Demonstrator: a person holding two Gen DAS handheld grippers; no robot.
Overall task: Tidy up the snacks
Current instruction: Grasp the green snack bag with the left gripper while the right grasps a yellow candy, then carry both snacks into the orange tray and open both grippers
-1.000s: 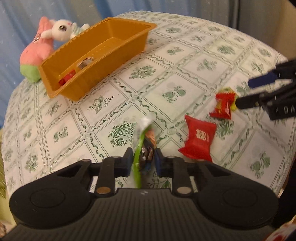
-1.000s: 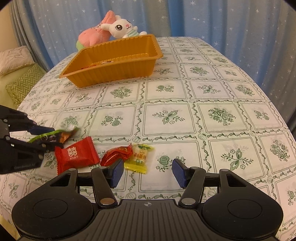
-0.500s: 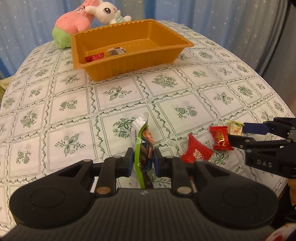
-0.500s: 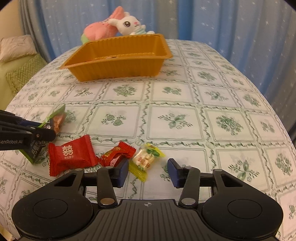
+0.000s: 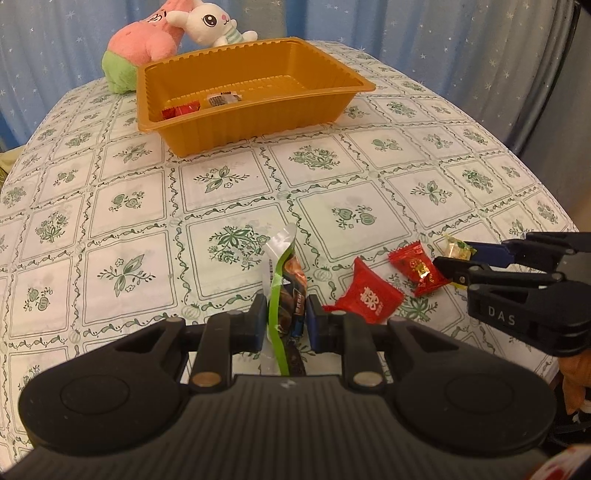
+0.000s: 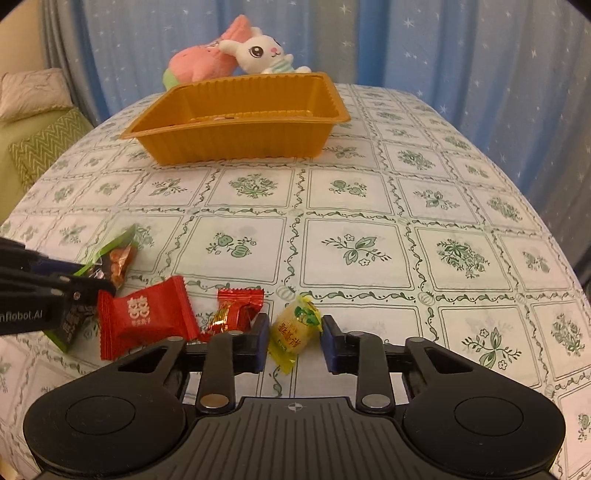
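- the green snack packet [image 5: 281, 295] stands on edge between the pads of the left gripper [image 5: 286, 319], which are clamped on its lower half; its clear top corner sticks up above the fingers, over the near part of the table.
- the yellow candy [image 6: 295, 328] lies on the tablecloth [image 6: 351, 254] between the fingers of the right gripper [image 6: 293, 341]; those jaws have just been closing around it, and a sliver of gap seems to remain on each side, so they look not quite pressed on it.
- just left of the yellow candy lies a small red foil candy [image 6: 236, 312], and beside that a larger red packet with white characters [image 6: 146, 314].
- farther back on the table sits an orange plastic tray [image 5: 255, 118] with a ribbed wall; inside it, near the left end, are a red wrapped sweet [image 5: 181, 110] and a pale wrapped one [image 5: 222, 99].
- behind the tray rest a pink and green plush toy [image 5: 142, 44] and a white bunny plush [image 5: 208, 20], touching each other.
- blue star-printed curtains [image 6: 461, 55] hang behind the table.
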